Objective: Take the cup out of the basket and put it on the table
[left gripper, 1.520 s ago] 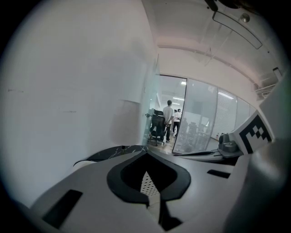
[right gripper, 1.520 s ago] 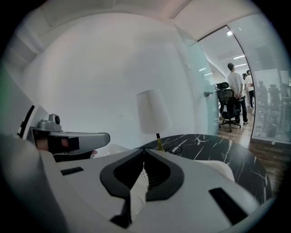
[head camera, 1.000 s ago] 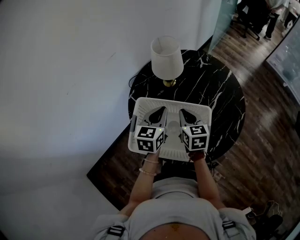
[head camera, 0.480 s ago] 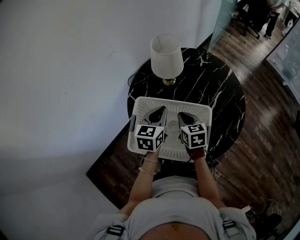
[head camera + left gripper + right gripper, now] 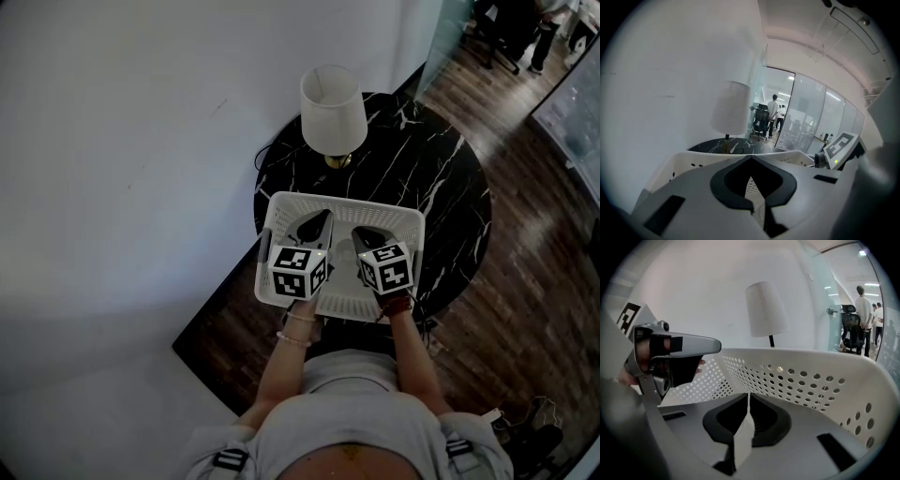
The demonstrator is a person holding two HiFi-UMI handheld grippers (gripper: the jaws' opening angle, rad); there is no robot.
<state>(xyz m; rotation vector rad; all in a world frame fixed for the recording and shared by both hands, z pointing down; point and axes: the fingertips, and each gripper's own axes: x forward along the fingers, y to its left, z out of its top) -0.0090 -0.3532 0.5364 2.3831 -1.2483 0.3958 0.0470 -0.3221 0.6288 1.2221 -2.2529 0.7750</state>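
Note:
A white perforated basket (image 5: 281, 211) stands on a round black marble table (image 5: 431, 178). Both grippers reach into it side by side. My left gripper (image 5: 325, 218) points at the far wall with its jaws shut and nothing in them (image 5: 750, 158). My right gripper (image 5: 359, 230) sits low inside the basket (image 5: 811, 380), tips together and empty (image 5: 748, 394). A pale rounded shape (image 5: 343, 264) lies on the basket floor between the two grippers; it may be the cup, but it is too indistinct to tell. The left gripper's body (image 5: 675, 348) shows at the left of the right gripper view.
A table lamp with a white shade (image 5: 333, 112) stands at the back of the table, just beyond the basket, by the white wall. Bare marble lies to the right of the basket. Wooden floor surrounds the table; people and office chairs (image 5: 761, 119) are far off behind glass.
My right gripper has sunk lower into the basket and tipped further down. The left gripper has stayed almost still. Both have kept their jaws together.

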